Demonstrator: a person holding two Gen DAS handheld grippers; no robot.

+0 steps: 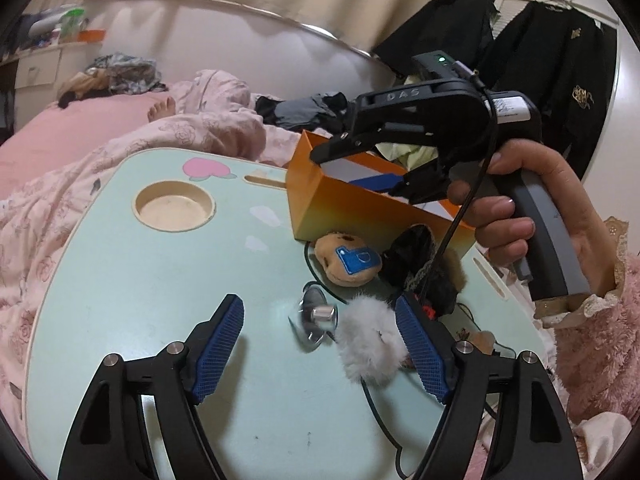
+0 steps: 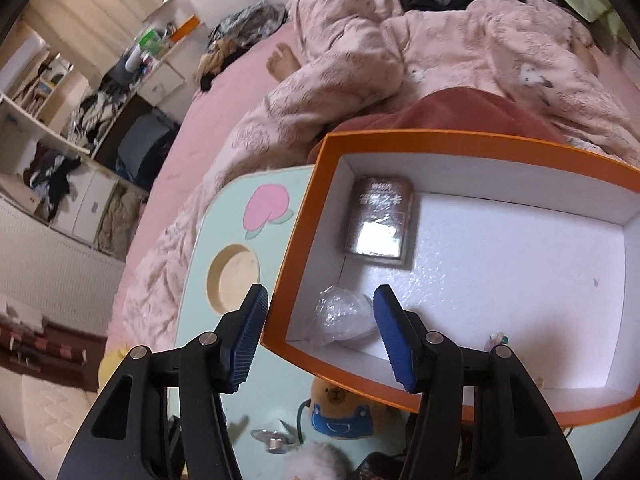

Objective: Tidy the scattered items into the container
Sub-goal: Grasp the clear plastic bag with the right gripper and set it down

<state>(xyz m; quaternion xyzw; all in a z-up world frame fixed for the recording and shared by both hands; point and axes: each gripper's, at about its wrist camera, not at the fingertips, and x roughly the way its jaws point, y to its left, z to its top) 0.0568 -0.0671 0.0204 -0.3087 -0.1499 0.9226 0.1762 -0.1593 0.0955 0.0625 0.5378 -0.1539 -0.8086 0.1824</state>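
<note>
Our left gripper (image 1: 320, 344) hangs open over the mint lap table (image 1: 140, 280), white fur pom-pom (image 1: 370, 340) against its right pad; right gripper (image 1: 360, 168) over the orange box (image 1: 320, 196).

A mint-green lap table (image 1: 140, 280) sits on the bed (image 1: 60, 136), pink quilt (image 1: 48, 216) bunched along its edge. Printed peach (image 1: 204, 168) near the far edge, round cup recess (image 1: 174, 206) just below it. On top: the orange box (image 1: 332, 208) at the far side, a bear toy (image 1: 348, 260) touching its wall, a metal piece (image 1: 314, 318), a white fluffy ball (image 1: 370, 338) and a dark cable (image 1: 376, 408).
</note>
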